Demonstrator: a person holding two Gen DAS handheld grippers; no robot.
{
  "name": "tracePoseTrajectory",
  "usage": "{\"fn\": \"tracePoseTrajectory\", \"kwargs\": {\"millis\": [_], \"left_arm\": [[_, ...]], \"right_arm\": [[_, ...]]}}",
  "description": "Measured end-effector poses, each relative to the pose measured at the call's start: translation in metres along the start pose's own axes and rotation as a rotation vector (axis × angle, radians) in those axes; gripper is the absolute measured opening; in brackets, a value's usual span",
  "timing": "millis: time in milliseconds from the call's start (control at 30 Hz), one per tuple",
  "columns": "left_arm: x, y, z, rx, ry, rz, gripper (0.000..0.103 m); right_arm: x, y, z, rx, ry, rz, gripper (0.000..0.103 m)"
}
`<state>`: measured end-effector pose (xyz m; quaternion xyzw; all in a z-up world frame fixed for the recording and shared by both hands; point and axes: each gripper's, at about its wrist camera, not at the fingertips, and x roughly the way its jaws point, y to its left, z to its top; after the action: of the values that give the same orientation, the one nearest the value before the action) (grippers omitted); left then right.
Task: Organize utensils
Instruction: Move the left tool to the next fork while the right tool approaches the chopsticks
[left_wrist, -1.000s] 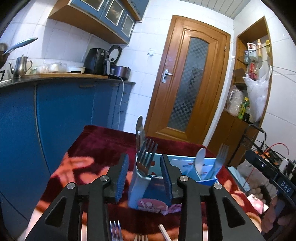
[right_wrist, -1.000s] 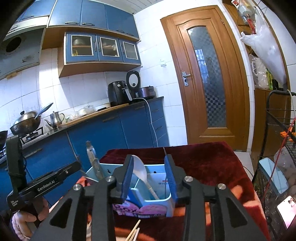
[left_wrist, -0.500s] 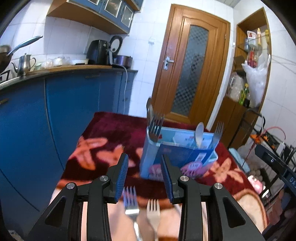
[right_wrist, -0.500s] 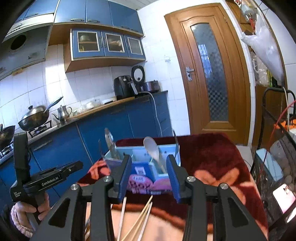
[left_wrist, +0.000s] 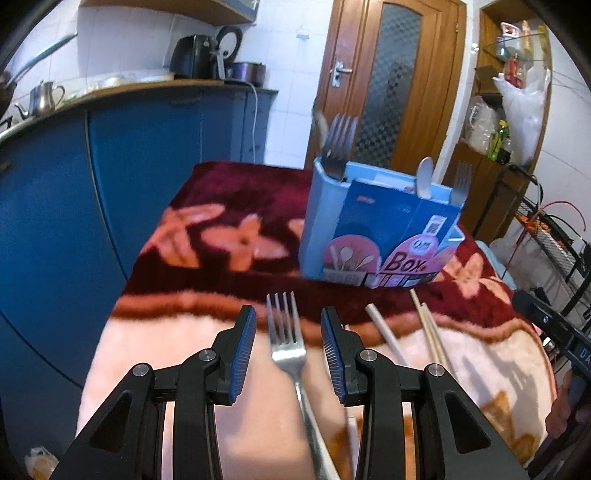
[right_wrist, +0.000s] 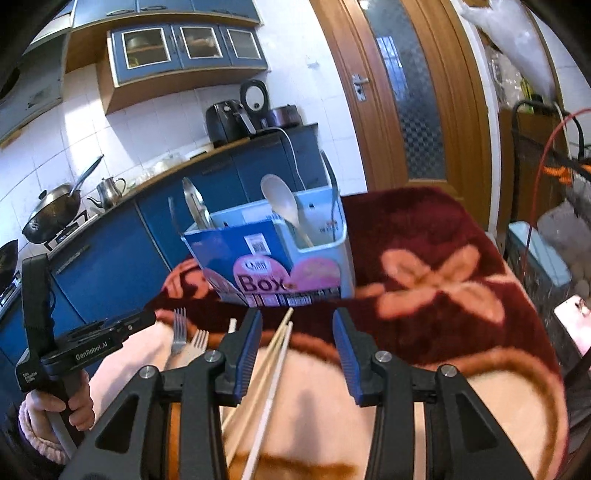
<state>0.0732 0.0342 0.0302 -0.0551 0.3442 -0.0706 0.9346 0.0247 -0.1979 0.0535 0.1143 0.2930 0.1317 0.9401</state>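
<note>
Left gripper (left_wrist: 288, 350) gapes wide astride a fork (left_wrist: 286, 334); right gripper (right_wrist: 297, 352) wide over chopsticks (right_wrist: 275, 354).

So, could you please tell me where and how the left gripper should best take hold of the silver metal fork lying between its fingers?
Grip the silver metal fork at its narrow neck below the tines, coming straight down. It lies flat on the blanket, already centred in the open left gripper, handle toward the camera.

The box (left_wrist: 376, 229) stands upright mid-blanket (left_wrist: 207, 236), handles sticking out of its top and blocking a low pass over it. Bare blanket lies to its left, toward the cabinet-side edge. Near the front edge, a fork (left_wrist: 286, 339) and chopsticks (right_wrist: 273, 354) lie flat.
</note>
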Motion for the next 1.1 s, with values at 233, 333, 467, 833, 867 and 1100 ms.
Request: {"fn": "tracePoseTrajectory", "kwargs": {"millis": [233,333,467,833,867,1100], "left_arm": [[0.029,0.008,-0.003,-0.003,0.098,0.005,0.037],[0.041,0.009,-0.004,-0.003,0.134,-0.003,0.037],[0.054,0.013,-0.003,-0.014,0.177,-0.011,0.037],[0.064,0.011,0.004,-0.014,0.187,-0.086,0.022],[0.065,0.012,0.004,-0.024,0.189,-0.092,0.022],[0.057,0.012,0.004,-0.033,0.157,-0.099,0.008]], "right_arm": [[0.012,-0.001,-0.011,0.007,0.048,0.006,0.044],[0.015,-0.002,-0.014,0.014,0.061,0.009,0.044],[0.020,-0.003,-0.017,0.020,0.079,0.011,0.044],[0.024,-0.005,-0.019,0.024,0.095,0.014,0.044],[0.024,-0.005,-0.019,0.026,0.095,0.013,0.044],[0.025,-0.005,-0.019,0.020,0.100,0.013,0.044]]}}
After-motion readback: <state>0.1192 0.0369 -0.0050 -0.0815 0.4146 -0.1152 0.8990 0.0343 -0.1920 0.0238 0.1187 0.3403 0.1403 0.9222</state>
